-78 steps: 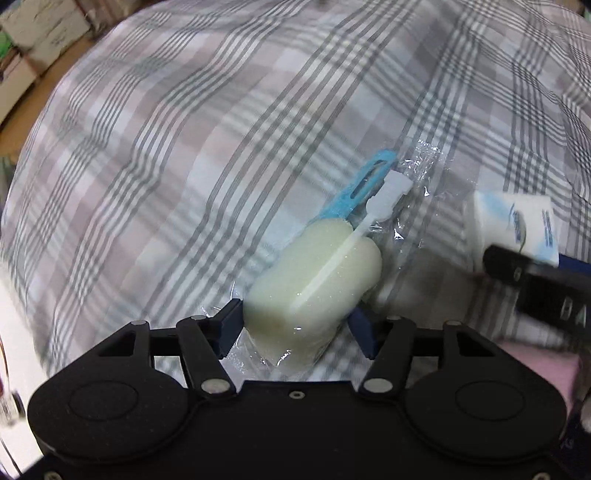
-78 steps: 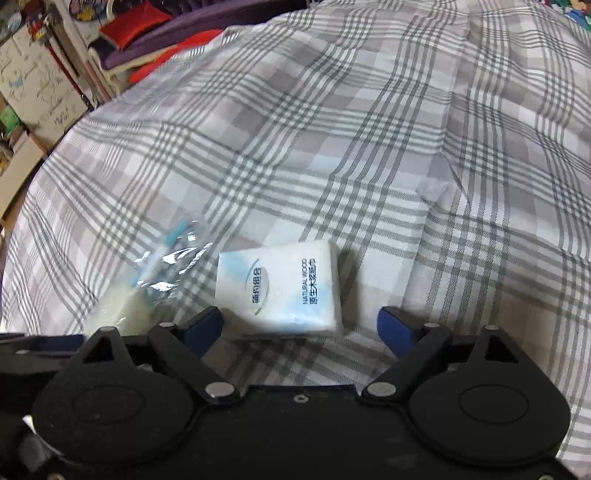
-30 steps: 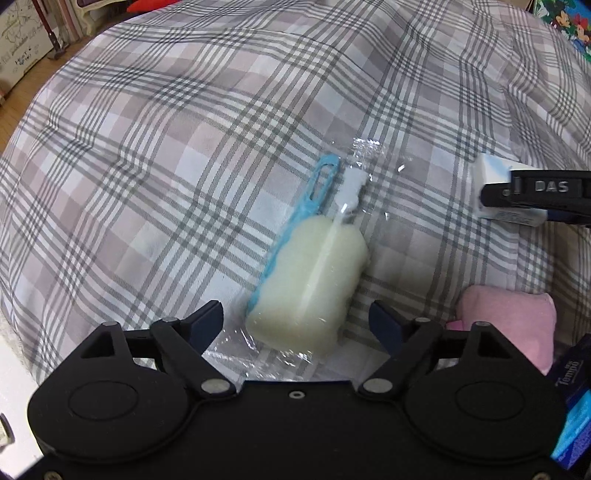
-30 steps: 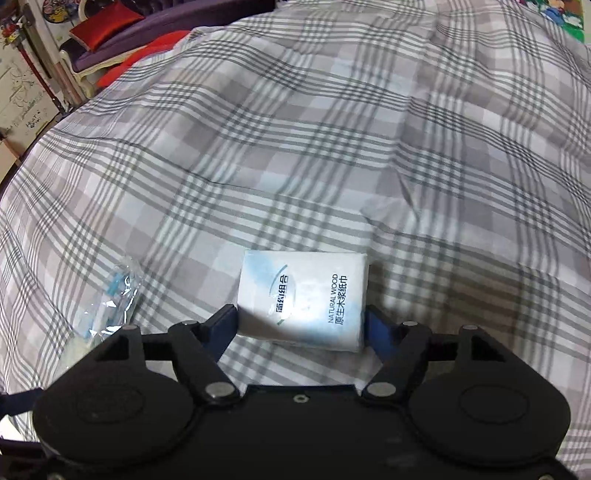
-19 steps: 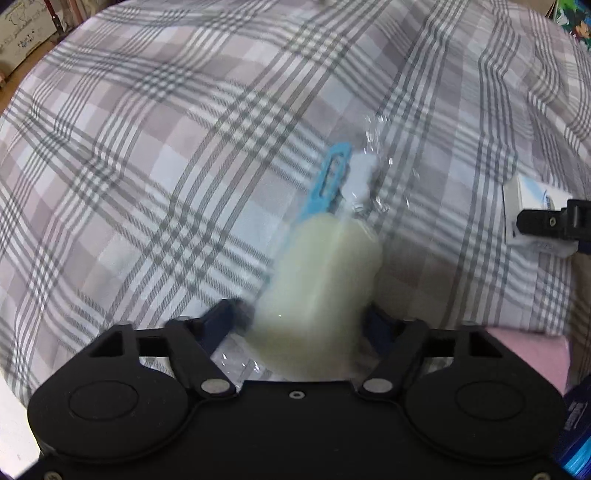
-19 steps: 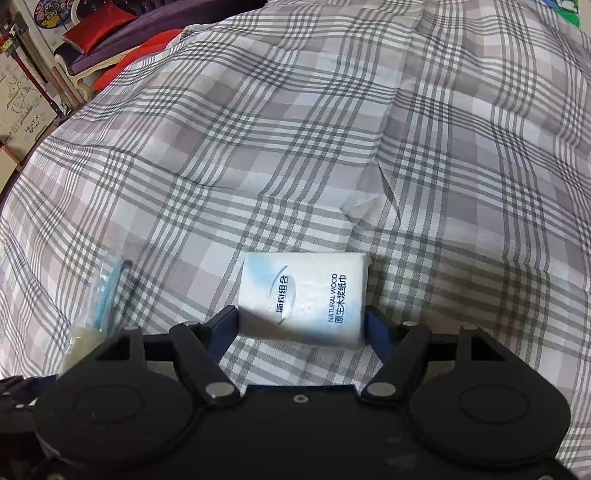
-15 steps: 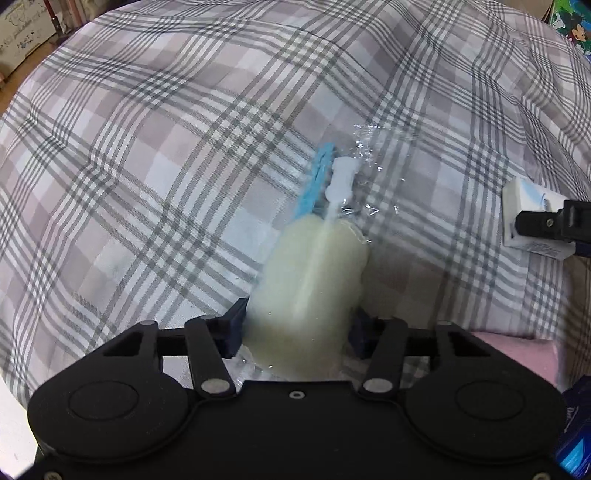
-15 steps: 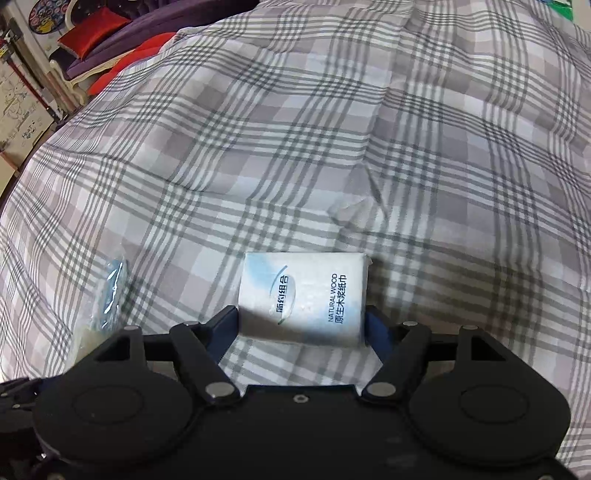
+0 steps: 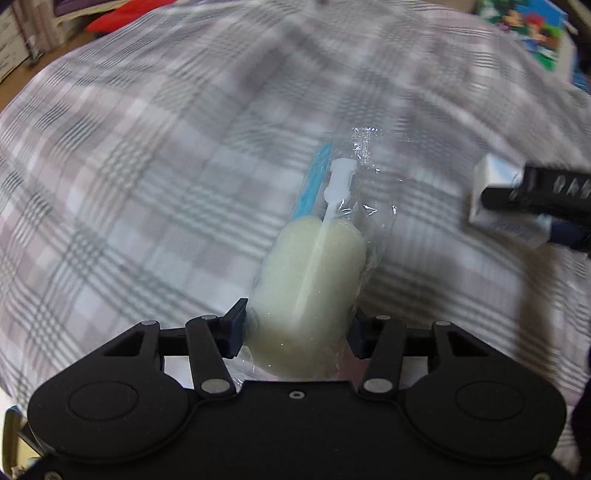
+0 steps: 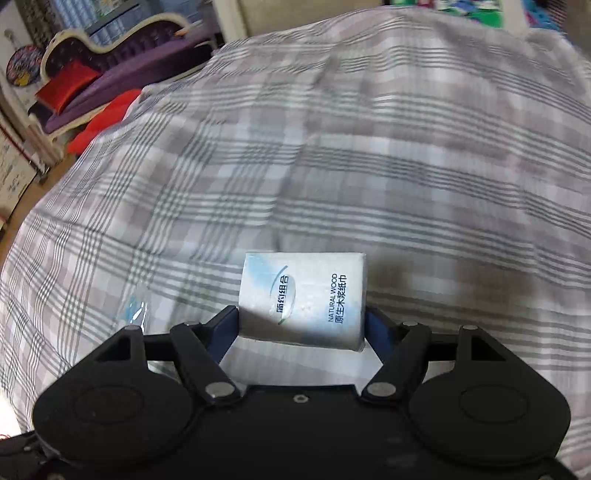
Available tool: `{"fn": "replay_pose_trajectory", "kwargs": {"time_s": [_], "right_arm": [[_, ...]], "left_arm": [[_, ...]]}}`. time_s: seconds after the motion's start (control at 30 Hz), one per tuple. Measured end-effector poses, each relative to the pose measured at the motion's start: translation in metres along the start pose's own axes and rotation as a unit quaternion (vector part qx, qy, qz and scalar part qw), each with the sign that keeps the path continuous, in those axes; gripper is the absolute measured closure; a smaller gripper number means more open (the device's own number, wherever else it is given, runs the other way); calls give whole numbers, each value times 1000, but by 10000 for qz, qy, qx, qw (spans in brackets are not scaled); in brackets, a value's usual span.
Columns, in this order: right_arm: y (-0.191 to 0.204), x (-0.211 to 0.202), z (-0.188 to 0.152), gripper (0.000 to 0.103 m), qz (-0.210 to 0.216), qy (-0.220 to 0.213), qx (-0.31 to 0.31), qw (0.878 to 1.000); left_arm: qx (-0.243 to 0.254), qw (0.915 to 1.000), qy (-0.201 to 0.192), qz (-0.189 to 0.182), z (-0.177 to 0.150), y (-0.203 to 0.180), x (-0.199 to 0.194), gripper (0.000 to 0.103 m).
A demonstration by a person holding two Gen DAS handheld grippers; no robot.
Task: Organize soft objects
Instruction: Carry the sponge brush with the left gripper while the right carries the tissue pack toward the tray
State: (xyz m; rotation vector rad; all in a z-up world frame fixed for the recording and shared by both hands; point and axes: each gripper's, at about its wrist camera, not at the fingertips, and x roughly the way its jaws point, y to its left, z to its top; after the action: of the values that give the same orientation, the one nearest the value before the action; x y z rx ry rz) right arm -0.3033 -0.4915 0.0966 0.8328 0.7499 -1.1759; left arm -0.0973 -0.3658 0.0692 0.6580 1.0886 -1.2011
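My left gripper (image 9: 297, 332) is shut on a pale yellow sponge brush (image 9: 310, 280) in a clear plastic wrapper, with a white stick and a blue handle poking out the far end; it is held above the plaid bed cover (image 9: 147, 184). My right gripper (image 10: 301, 325) is shut on a white and blue tissue pack (image 10: 303, 299) and holds it above the plaid bed cover (image 10: 406, 166). In the left wrist view the tissue pack (image 9: 495, 184) and the right gripper's black fingers (image 9: 535, 192) show at the right.
A purple sofa with red cushions (image 10: 85, 85) stands beyond the bed at the far left. A colourful printed box (image 9: 524, 29) lies at the bed's far right edge. The wrapper's clear end (image 10: 135, 306) shows left of my right gripper.
Both grippers have risen off the bed with their objects. The left gripper closed on the sponge brush about half a second ago. The views are blurred by motion.
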Motion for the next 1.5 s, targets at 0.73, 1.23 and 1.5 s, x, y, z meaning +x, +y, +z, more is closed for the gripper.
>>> {"fn": "replay_pose_trajectory", "kwargs": {"time_s": [0.73,1.23,1.5], "right_arm": [[-208,-109,-98,31,-1364,-286,1198,9830],[-146,-163,-140,31,-733,-502,755,9932],[-93,-169,-170,31,-251,-287,216,9990]], "left_arm": [[1418,9806,719,-1146,-130,-188,-48,52],[732,9885,659,-1147,-230,-116,-97,52],[-186,9932,532,-1015,-289,-49,-102,52]]}}
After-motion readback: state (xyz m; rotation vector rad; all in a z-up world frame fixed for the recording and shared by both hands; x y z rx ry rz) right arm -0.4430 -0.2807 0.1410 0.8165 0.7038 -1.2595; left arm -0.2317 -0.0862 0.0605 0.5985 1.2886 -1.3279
